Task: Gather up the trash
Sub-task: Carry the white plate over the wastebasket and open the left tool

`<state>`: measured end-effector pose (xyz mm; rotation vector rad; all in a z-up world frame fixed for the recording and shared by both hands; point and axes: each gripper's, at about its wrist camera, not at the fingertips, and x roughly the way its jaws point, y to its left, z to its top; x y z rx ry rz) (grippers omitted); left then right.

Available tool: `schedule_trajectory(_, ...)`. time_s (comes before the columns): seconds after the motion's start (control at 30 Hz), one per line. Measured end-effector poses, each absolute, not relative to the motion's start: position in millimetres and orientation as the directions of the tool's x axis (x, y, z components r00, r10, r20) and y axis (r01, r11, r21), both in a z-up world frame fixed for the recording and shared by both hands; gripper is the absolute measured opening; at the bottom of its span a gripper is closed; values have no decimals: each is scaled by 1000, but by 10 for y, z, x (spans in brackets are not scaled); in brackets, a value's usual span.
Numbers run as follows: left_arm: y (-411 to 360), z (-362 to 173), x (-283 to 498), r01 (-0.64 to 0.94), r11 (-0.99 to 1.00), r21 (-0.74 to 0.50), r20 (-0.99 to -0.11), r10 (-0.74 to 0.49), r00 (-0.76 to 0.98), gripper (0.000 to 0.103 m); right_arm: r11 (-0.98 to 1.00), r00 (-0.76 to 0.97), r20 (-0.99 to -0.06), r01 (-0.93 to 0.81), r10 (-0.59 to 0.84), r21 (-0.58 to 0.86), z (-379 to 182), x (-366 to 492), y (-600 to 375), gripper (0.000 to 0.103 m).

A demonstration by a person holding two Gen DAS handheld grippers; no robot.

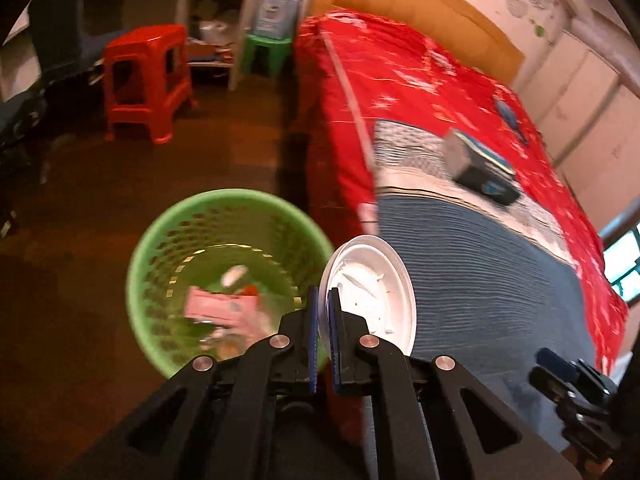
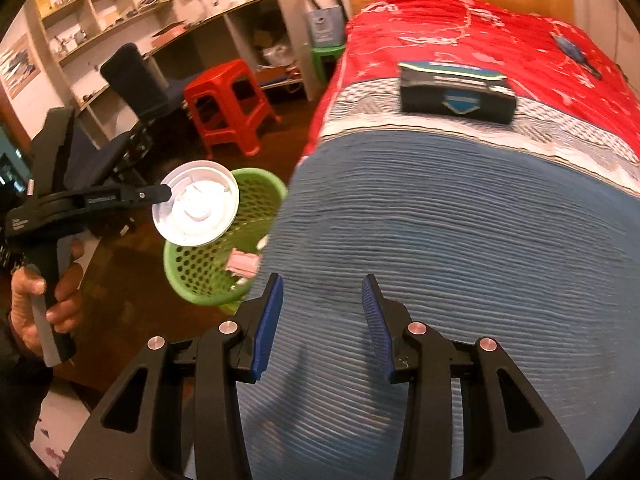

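Observation:
My left gripper is shut on the rim of a white plastic lid and holds it in the air at the bed's edge, just right of and above a green perforated waste basket on the floor. The basket holds a pink packet and other scraps. In the right wrist view the left gripper holds the lid over the basket. My right gripper is open and empty above the blue blanket. A dark box lies further up the bed.
The bed has a red cover and a wooden headboard. A red stool, a green stool, a dark office chair and a desk with shelves stand across the brown floor.

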<state>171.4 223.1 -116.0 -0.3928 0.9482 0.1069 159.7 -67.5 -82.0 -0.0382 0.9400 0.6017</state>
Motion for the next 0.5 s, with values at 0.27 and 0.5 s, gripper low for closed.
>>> schedule_trajectory(0.27, 2534, -1459, 1754, -330, 923, -199, -849, 7, 528, 5, 815, 398, -778, -529, 486, 239, -877, 1612, -332, 42)
schedule_trajectory(0.5, 2573, -1706, 1841, -346, 930, -129, -879, 55, 474, 6, 803, 376, -778, -538, 502, 258, -914, 1569, -187, 42)
